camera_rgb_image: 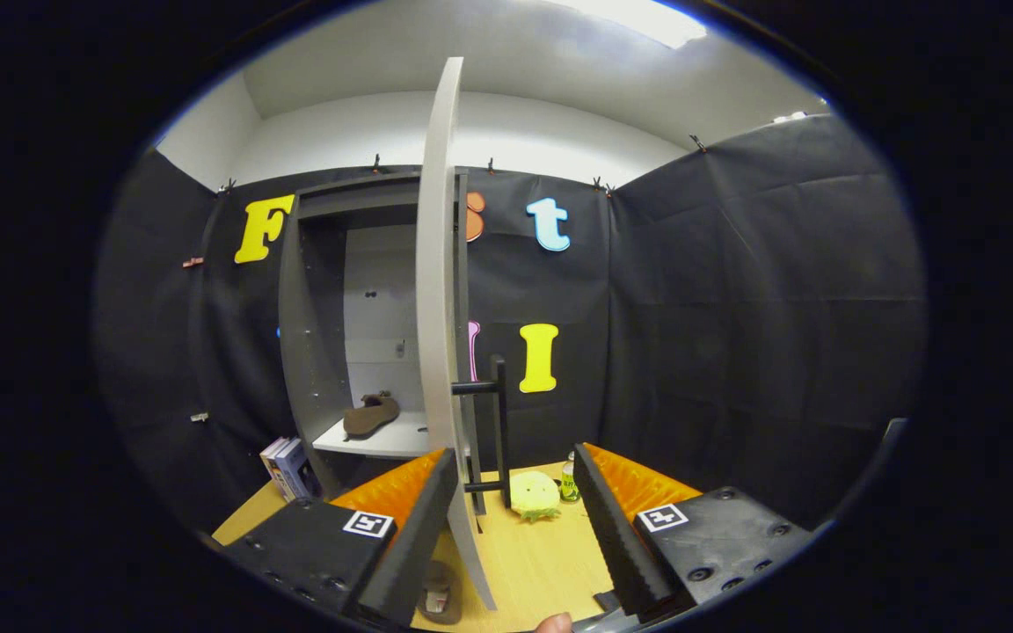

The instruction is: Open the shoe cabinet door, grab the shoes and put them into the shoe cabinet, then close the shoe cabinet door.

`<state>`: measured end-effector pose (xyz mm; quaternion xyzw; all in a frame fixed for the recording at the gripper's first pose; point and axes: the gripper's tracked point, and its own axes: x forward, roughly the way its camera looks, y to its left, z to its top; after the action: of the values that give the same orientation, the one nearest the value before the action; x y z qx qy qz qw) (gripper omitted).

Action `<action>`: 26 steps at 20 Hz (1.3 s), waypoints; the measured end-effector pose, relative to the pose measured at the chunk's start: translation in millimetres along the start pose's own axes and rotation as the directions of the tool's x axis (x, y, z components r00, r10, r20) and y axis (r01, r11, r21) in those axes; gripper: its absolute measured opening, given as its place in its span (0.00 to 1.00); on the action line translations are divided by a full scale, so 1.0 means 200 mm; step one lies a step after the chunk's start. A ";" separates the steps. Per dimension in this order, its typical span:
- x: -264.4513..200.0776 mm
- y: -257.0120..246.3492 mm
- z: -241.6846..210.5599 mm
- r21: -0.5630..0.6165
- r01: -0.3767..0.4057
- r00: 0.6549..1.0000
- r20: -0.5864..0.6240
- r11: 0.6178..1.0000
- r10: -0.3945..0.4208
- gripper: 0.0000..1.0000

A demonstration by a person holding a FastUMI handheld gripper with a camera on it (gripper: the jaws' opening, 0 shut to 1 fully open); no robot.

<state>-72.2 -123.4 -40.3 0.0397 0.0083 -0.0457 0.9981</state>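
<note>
Straddling the free edge of the door (pixel 438 290), the tongs (pixel 511 519) stand wide apart, one finger to each side of the panel, neither pressing on it. Door is swung out towards the camera, seen nearly edge-on. Its bar handle (pixel 498 422) sits just ahead of the fingers, on the right face of the panel, held off it by two short stubs.

Beyond the door: cabinet (pixel 313 352) open, a brown shoe (pixel 372 415) lying on the pale shelf (pixel 392 440) inside. A second shoe-like item (pixel 440 596) lies on the tabletop (pixel 542 563) low between the fingers; too cropped to be sure of it. A yellow toy (pixel 534 494) and a small bottle (pixel 569 479) stand on the tabletop beyond the fingers, books (pixel 287 468) lean beside the cabinet's foot.

Handling, judged: door is a thin, stiff, light board on hinges; it should swing with little force, and a push on the flat face would close it. Smooth face may slip under the pads, so the handle is the surer hold. Shoe looks soft and light; grip across the upper near the opening.
</note>
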 end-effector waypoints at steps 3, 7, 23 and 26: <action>-0.07 0.23 -0.12 0.011 -0.112 0.991 -0.067 0.994 0.113 0.89; -0.08 0.51 -0.55 0.063 -0.213 0.935 -0.277 0.975 0.222 0.96; 0.13 0.77 -2.22 0.117 -0.221 0.625 -0.745 0.968 0.233 0.99; 0.21 0.75 -2.39 0.114 -0.188 0.612 -0.763 0.976 0.207 0.94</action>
<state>-22.4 60.3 -506.2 0.0674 0.4283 0.0855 0.8970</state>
